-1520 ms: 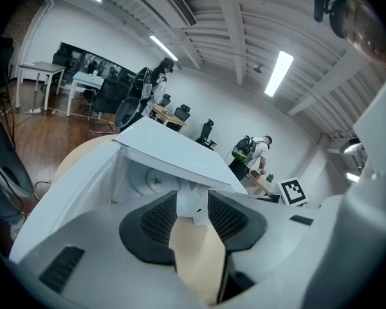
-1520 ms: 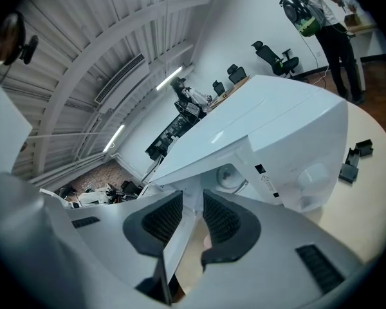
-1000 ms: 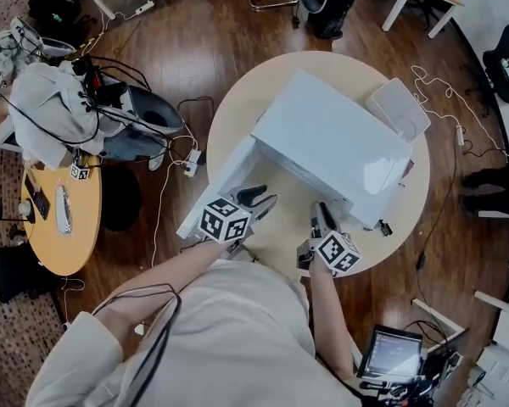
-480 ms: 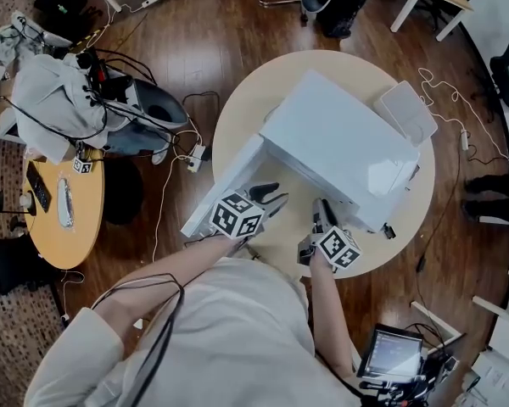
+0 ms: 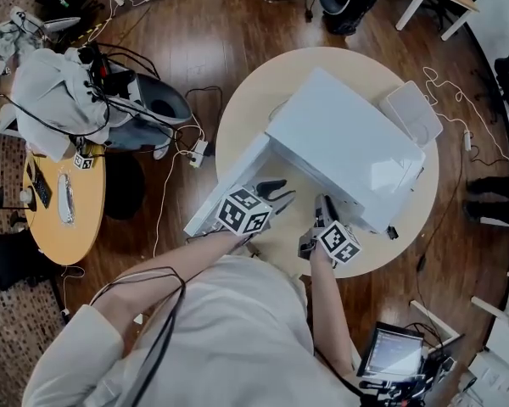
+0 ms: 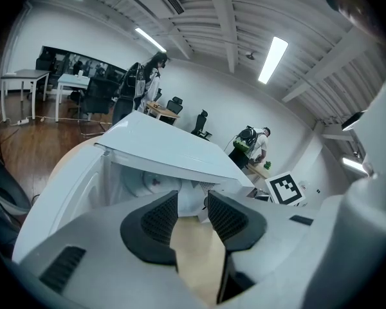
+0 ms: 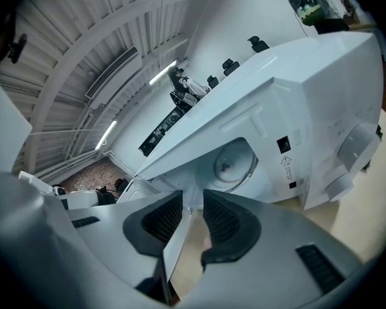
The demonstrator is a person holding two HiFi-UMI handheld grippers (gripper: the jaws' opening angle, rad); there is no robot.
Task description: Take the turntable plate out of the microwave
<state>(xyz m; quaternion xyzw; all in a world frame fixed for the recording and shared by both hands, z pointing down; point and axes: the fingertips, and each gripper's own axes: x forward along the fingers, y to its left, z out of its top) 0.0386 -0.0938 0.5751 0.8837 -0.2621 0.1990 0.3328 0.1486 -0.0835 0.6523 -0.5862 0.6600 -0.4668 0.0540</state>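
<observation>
A white microwave [image 5: 348, 147] stands on a round beige table [image 5: 246, 117] with its door [image 5: 225, 189] swung open to the left. The round turntable plate [image 7: 235, 163] lies inside the cavity; it also shows as the pale turntable plate [image 6: 148, 184] in the left gripper view. My left gripper [image 5: 276, 192] hovers open at the mouth of the cavity, nothing between its fingers [image 6: 157, 221]. My right gripper [image 5: 325, 206] hangs open just in front of the opening, apart from the plate. Through its gap I see only the door's white edge and the tabletop.
A shallow white tray [image 5: 414, 111] sits on the table behind the microwave. A smaller wooden table [image 5: 64, 210] and a chair heaped with clothes [image 5: 51, 91] stand to the left. Cables run over the wooden floor. A tablet screen [image 5: 392, 354] is at lower right.
The right gripper has sunk slightly in front of the microwave. The left gripper has kept its place, and both stay open.
</observation>
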